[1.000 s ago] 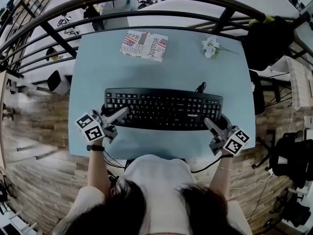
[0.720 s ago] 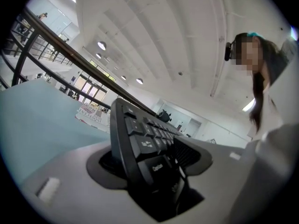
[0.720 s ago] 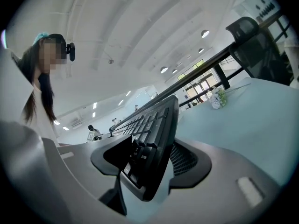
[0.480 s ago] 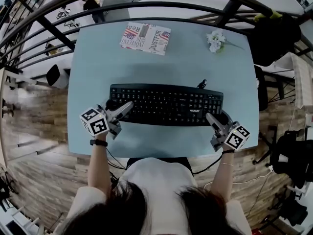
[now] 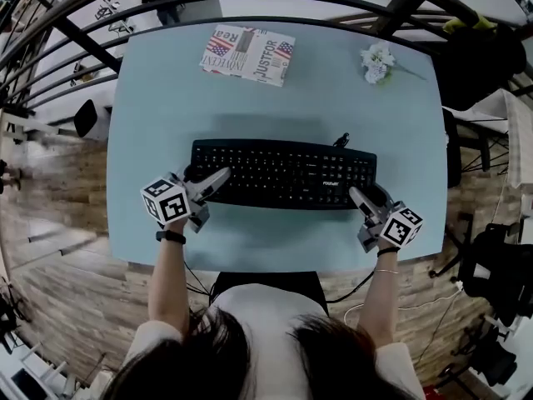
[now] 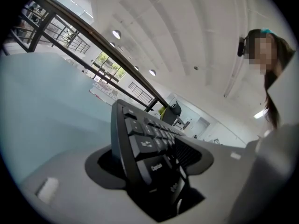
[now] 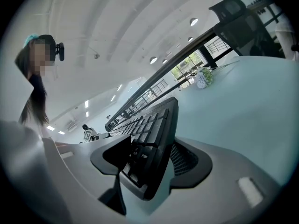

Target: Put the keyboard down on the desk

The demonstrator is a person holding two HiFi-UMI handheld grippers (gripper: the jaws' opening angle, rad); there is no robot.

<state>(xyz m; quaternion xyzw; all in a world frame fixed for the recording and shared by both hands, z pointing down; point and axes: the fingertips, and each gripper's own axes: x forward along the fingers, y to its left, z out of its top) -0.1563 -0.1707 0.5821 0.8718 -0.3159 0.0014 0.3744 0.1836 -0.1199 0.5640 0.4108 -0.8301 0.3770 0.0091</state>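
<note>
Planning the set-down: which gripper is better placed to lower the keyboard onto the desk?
Neither alone. The left gripper holds the keyboard at its left end, the right gripper at its right end, so both should probably lower it together.

The keyboard (image 5: 283,173) has come down toward the table (image 5: 158,98) and looks smaller in the head view. Its shadow (image 5: 266,128) on the far side has drawn in closer to it. The left gripper (image 5: 221,177) and right gripper (image 5: 358,195), at the keyboard's two ends, have dropped with it, and more of both forearms shows. The book (image 5: 247,54) and flowers (image 5: 379,61) now sit nearer the picture's top.
</note>
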